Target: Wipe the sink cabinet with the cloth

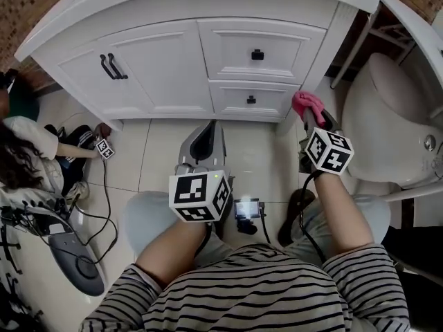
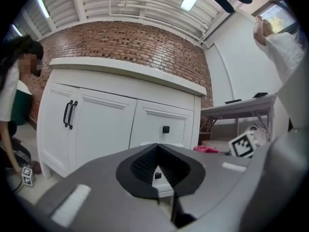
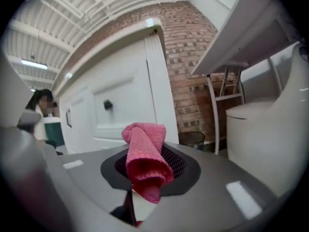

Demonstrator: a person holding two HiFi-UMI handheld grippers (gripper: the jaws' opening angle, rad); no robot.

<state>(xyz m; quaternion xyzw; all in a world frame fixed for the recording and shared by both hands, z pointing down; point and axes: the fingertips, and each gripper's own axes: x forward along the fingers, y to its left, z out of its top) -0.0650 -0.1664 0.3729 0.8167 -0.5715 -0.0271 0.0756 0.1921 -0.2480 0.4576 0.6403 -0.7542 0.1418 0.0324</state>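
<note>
The white sink cabinet point(image 1: 173, 68) with black handles fills the top of the head view. It also shows in the left gripper view point(image 2: 106, 124) and the right gripper view point(image 3: 120, 105). My right gripper point(image 1: 309, 120) is shut on a pink cloth point(image 1: 306, 105) that is held close to the cabinet's lower right corner post. The cloth point(image 3: 145, 161) sticks up, folded, out of the right gripper point(image 3: 147, 178). My left gripper point(image 1: 206, 135) hovers over the floor tiles, pointing at the drawers. Its jaws point(image 2: 157, 146) are shut with nothing between them.
A white toilet point(image 1: 394, 123) stands right of the cabinet, with a small bin point(image 3: 193, 139) and a metal stand point(image 3: 218, 105) behind. A person point(image 1: 28, 151) crouches at the left, holding a marker cube point(image 1: 105, 149). Cables point(image 1: 104, 206) and a small device point(image 1: 248, 208) lie on the floor.
</note>
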